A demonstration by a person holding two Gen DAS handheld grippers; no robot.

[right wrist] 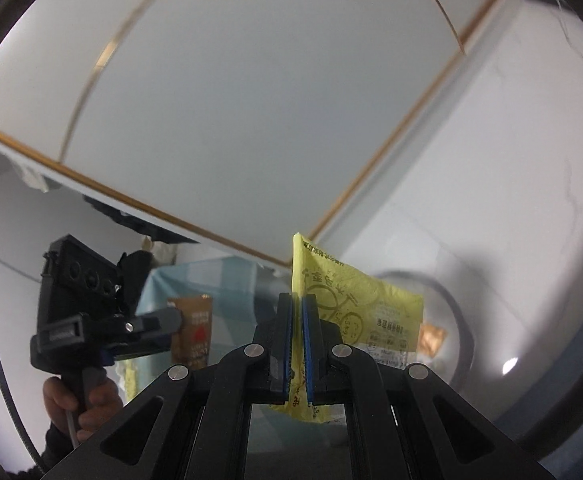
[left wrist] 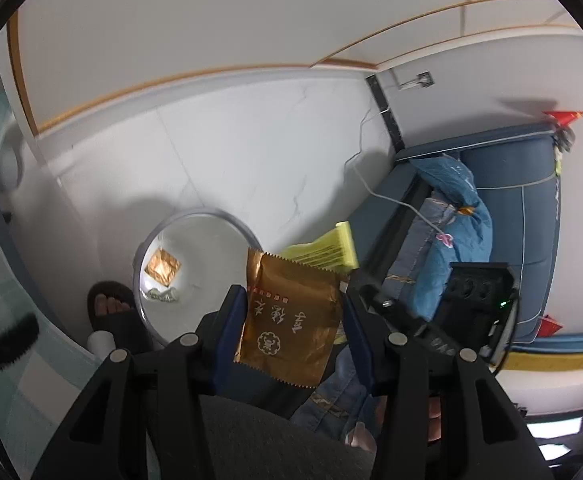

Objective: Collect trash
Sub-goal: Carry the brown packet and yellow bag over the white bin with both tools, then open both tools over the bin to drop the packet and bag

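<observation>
We take the white bin (left wrist: 195, 276) on the pale floor (left wrist: 251, 152) as our landmark. In the left wrist view it sits below and to the left of the left gripper (left wrist: 295, 320). Inside the bin we see a crumpled gold wrapper (left wrist: 162, 267) lying on the bottom, and just beside it a small pale scrap (left wrist: 163, 295).

Our left gripper has its blue-padded fingers (left wrist: 231, 320) set wide apart, with a brown wrapper (left wrist: 291, 320) between them. The wrapper touches the left pad, but we cannot tell whether the right pad reaches it. It hangs just to the right of the bin's rim, above the floor.

Our right gripper (right wrist: 296, 344) has its fingers pressed close together, pinching a yellow wrapper (right wrist: 355, 312) along one edge. The wrapper stands upright between the pads and fans out to the right, toward the bin (right wrist: 459, 320), whose dark rim and gold wrapper (right wrist: 431, 338) show just behind it. In the left wrist view that yellow wrapper (left wrist: 327, 250) lies just right of the bin, behind the brown one.

From the right wrist view we also see the left gripper (right wrist: 159, 328) from the side, well to the left of the bin, with the brown wrapper (right wrist: 191, 328) at its tip and a hand (right wrist: 79, 408) on its grip. A sandalled foot (left wrist: 109, 312) rests on the floor, touching the bin's left side. Farther right of the bin stands a blue sofa (left wrist: 511, 208) with a blue cloth (left wrist: 455, 216) draped over it.
</observation>
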